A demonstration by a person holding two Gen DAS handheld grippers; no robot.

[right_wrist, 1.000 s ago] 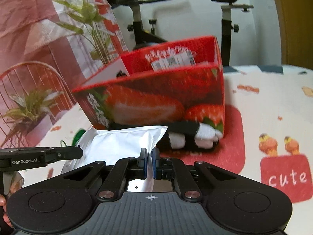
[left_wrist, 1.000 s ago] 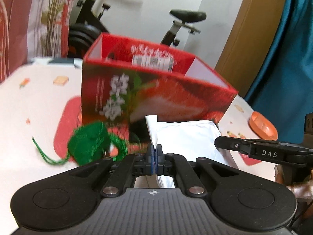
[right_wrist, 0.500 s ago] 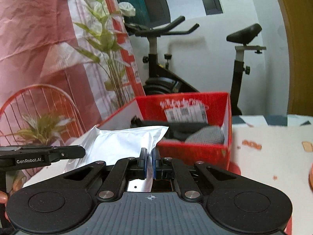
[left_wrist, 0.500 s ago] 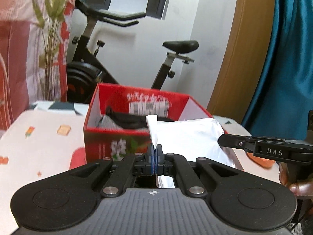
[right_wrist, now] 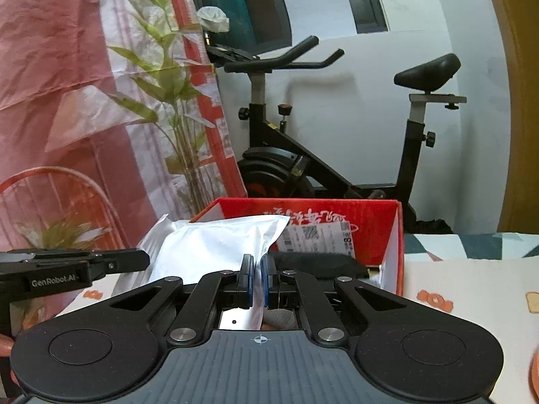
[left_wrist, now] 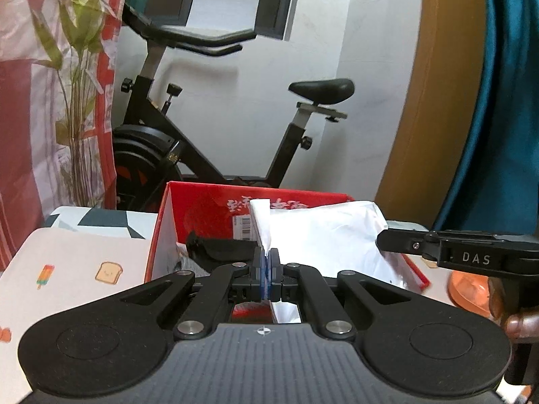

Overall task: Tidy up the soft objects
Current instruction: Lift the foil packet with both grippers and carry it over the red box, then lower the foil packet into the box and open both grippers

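Hanging between the two grippers, a white pouch sits at the centre of both views, held above the open top of a red box. The left gripper has its jaws clenched on the pouch's left corner, blue pads pressed together with the white film pinched between them. The right gripper grasps the opposite corner, its pads nearly closed with the film running down through the narrow gap. In the left wrist view the right gripper's black finger crosses the right edge of the frame, just beside the pouch.

Inside the box, below the pouch, lies a dark item, and a printed label sticks to the far inner wall. The box stands on a table covered with a cartoon-printed cloth. An orange dish shows at the right edge of the left view. Behind the table, an exercise bike stands against a white wall, with a leafy plant and a red patterned curtain at the left.
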